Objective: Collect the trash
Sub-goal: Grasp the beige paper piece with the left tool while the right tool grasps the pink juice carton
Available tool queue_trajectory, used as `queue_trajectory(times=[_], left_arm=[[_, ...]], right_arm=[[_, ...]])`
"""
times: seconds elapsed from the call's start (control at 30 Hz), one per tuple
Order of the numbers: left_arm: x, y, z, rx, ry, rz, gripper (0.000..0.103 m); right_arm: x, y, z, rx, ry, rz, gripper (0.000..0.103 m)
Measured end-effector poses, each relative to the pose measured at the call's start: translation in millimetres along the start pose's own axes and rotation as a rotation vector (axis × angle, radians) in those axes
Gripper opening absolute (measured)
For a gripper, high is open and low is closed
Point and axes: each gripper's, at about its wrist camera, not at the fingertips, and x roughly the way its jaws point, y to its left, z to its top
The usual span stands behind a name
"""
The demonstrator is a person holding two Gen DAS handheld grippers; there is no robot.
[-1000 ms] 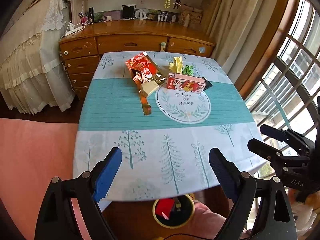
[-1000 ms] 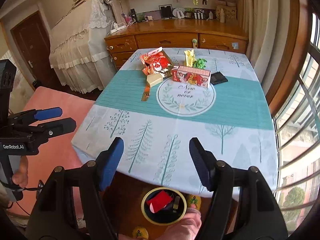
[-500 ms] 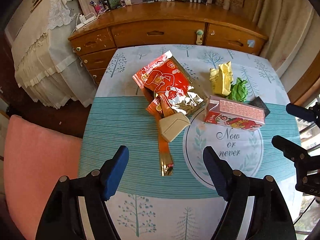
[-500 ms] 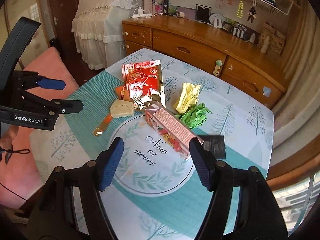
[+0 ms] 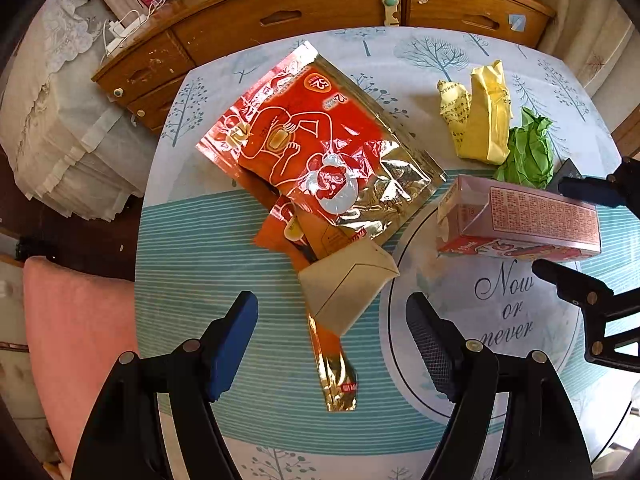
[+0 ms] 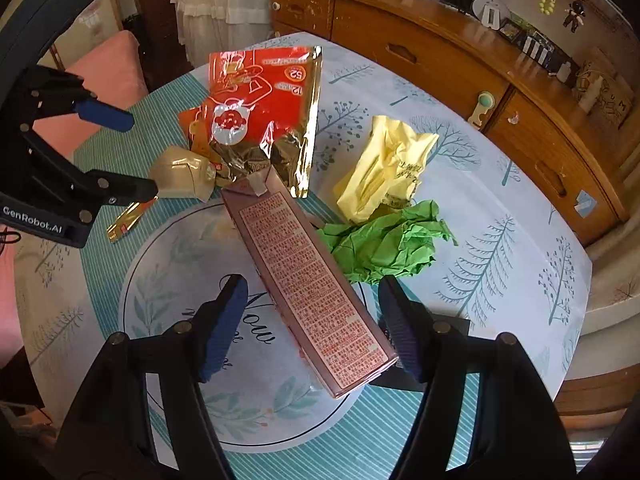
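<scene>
Trash lies on the table. A large red and gold foil bag (image 5: 320,148) (image 6: 260,112) lies at the back, with a beige folded packet (image 5: 346,286) (image 6: 182,178) and a thin gold wrapper strip (image 5: 334,364) (image 6: 126,220) in front of it. A long pink carton (image 5: 520,216) (image 6: 308,284) lies beside crumpled yellow paper (image 5: 484,120) (image 6: 384,168) and crumpled green paper (image 5: 528,152) (image 6: 384,244). My left gripper (image 5: 332,336) is open above the strip and the packet. My right gripper (image 6: 312,328) is open, its fingers on either side of the carton.
A black card (image 6: 424,360) lies under the carton's near end. A wooden dresser (image 5: 320,12) (image 6: 460,56) stands behind the table. A pink seat (image 5: 76,340) is at the left. The tablecloth (image 5: 224,248) has a round printed motif (image 6: 168,264).
Both grippers have moved forward and down from the table's near edge to right above the trash. The left now hovers over the packet and strip, the right straddles the carton.
</scene>
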Motion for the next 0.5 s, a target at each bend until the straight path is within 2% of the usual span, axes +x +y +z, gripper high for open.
queue_trajectory(times=[0.03, 0.07, 0.23, 0.3, 0.43, 0.5], left_arm=[[6, 0, 5, 0.004, 0.008, -0.002, 0.079], [11, -1, 8, 0.007, 0.015, -0.004, 0.079], [32, -2, 20, 0.025, 0.066, -0.031, 0.078], [36, -1, 21, 0.036, 0.079, -0.044, 0.075], [45, -3, 24, 0.074, 0.105, -0.045, 0.061], [48, -6, 23, 0.089, 0.113, -0.036, 0.060]], right_arm=[[4, 0, -1, -0.004, 0.007, 0.011, 0.059], [6, 0, -3, -0.006, 0.010, 0.015, 0.052], [4, 1, -13, 0.022, -0.004, 0.088, 0.041], [0, 2, -19, 0.037, -0.003, 0.107, 0.039], [-3, 2, -30, 0.072, -0.003, 0.139, 0.039], [-3, 1, -34, 0.084, -0.004, 0.149, 0.039]])
